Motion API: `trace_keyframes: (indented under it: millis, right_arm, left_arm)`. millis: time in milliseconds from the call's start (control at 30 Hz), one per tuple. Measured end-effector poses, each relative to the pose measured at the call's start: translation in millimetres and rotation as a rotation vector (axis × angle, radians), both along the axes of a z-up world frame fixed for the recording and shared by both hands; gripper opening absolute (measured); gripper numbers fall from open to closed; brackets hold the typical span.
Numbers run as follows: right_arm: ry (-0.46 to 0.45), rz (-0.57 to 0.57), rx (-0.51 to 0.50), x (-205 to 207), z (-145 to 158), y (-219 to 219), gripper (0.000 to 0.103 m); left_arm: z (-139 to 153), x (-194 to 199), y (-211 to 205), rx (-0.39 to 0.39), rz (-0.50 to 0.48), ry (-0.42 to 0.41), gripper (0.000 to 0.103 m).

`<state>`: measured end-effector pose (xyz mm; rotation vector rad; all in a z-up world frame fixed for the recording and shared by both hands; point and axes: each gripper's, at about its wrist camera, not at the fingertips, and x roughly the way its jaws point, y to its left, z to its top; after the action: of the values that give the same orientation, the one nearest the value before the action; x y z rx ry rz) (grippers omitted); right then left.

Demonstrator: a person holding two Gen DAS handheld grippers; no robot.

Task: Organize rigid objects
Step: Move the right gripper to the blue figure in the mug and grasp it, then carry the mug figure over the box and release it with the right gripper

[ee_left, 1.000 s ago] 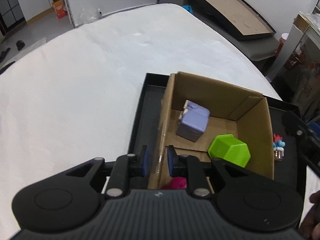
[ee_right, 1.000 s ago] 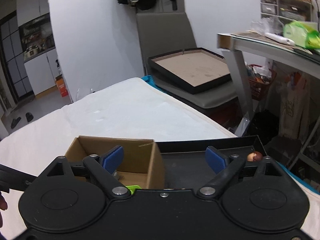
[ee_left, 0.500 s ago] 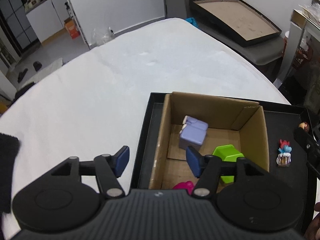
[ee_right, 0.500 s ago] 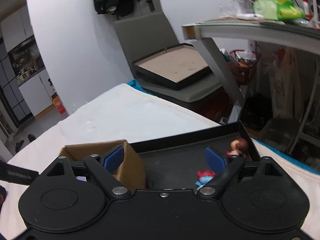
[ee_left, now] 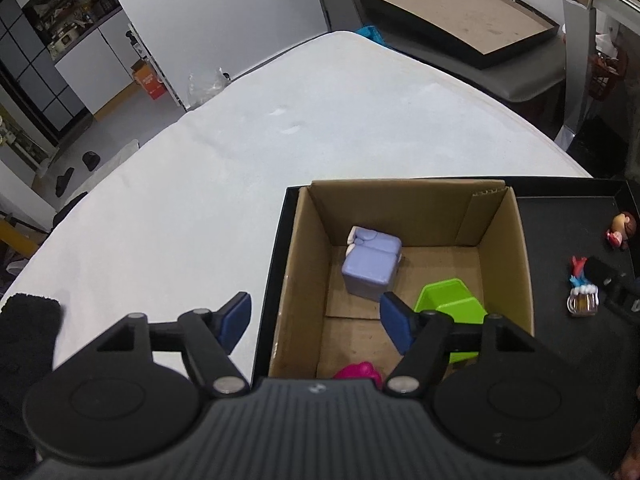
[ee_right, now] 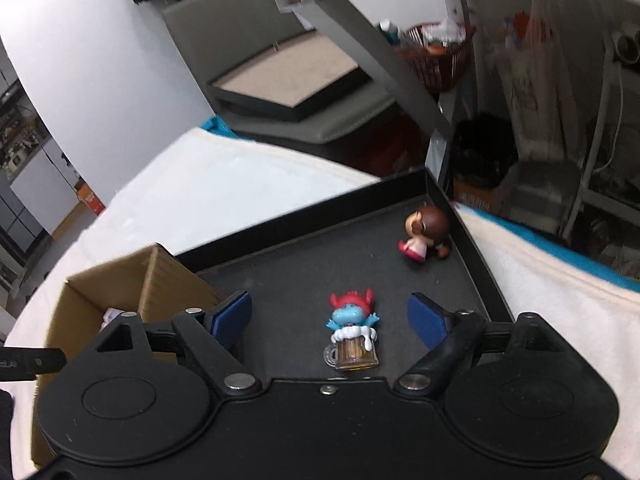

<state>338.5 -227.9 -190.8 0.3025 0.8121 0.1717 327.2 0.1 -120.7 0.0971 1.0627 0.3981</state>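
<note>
A cardboard box (ee_left: 500, 240) stands in a black tray (ee_left: 572, 220). It holds a lilac block (ee_left: 372, 264), a green hexagonal container (ee_left: 448, 300) and a pink thing (ee_left: 360, 372). My left gripper (ee_left: 315, 308) straddles the box's left wall with its jaws opening; neither pad touches the wall. On the tray floor (ee_right: 288, 272) lies a blue figure with red hair and a beer mug (ee_right: 352, 332), between the fingers of my right gripper (ee_right: 329, 306). Those jaws are closing slightly, and the pads stay clear of the figure. A brown-haired figure (ee_right: 424, 232) lies in the tray's far corner.
The tray rests on a white padded surface (ee_left: 200, 180). Beyond it a black-framed board (ee_left: 460, 12) lies on a grey seat. A grey table leg (ee_right: 380, 64) slants above the tray's right corner. A black cloth (ee_left: 24, 320) sits at the left.
The left gripper let go of the box's left wall, opened wide and drew back. The right gripper tipped down over the tray, and the blue figure came between its fingers.
</note>
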Motion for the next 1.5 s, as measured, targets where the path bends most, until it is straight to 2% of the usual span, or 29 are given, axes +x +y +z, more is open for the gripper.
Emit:
trace_keyframes:
  millis: [133, 267, 333, 433, 467, 500, 600, 767, 1167, 1500]
  right_arm:
    - [0.052, 0.013, -0.026, 10.6, -11.8, 2.9, 0.084]
    - [0.093, 0.039, -0.087, 16.6, -23.0, 11.2, 0.083]
    - [0.126, 0.060, -0.126, 19.2, -31.1, 16.9, 0.078]
    - [0.117, 0.070, -0.185, 18.3, -36.6, 22.5, 0.061]
    - [0.106, 0.078, -0.217, 17.3, -35.9, 24.8, 0.044]
    - [0.101, 0.084, -0.223, 16.8, -34.9, 25.0, 0.033]
    - [0.115, 0.067, -0.169, 16.5, -32.6, 14.1, 0.033]
    - [0.057, 0.029, -0.141, 11.4, -13.8, 2.6, 0.033]
    - [-0.020, 0.053, -0.057, -4.6, 22.8, 0.0, 0.033]
    - [-0.098, 0.062, -0.112, -13.3, 42.9, 10.3, 0.033]
  left_arm:
    - [-6.2, 5.9, -3.6, 0.003, 0.006, 0.005, 0.070]
    - [-12.3, 8.6, -5.0, 0.039, 0.019, 0.022, 0.070]
    - [-13.7, 8.6, -4.8, 0.033, 0.032, 0.024, 0.070]
    - [-15.5, 7.5, -7.5, 0.037, 0.034, 0.030, 0.070]
    - [-15.1, 7.2, -7.8, 0.037, 0.036, 0.028, 0.070]
    - [-14.4, 6.5, -7.9, 0.035, 0.038, 0.026, 0.070]
    - [-11.8, 5.1, -6.7, 0.022, 0.049, 0.019, 0.070]
    - [-2.9, 2.4, -5.9, 0.015, 0.052, -0.003, 0.070]
    - [13.3, -12.1, 9.5, -0.021, 0.069, -0.041, 0.070]
    - [15.6, -24.3, 29.0, -0.063, 0.068, -0.046, 0.070]
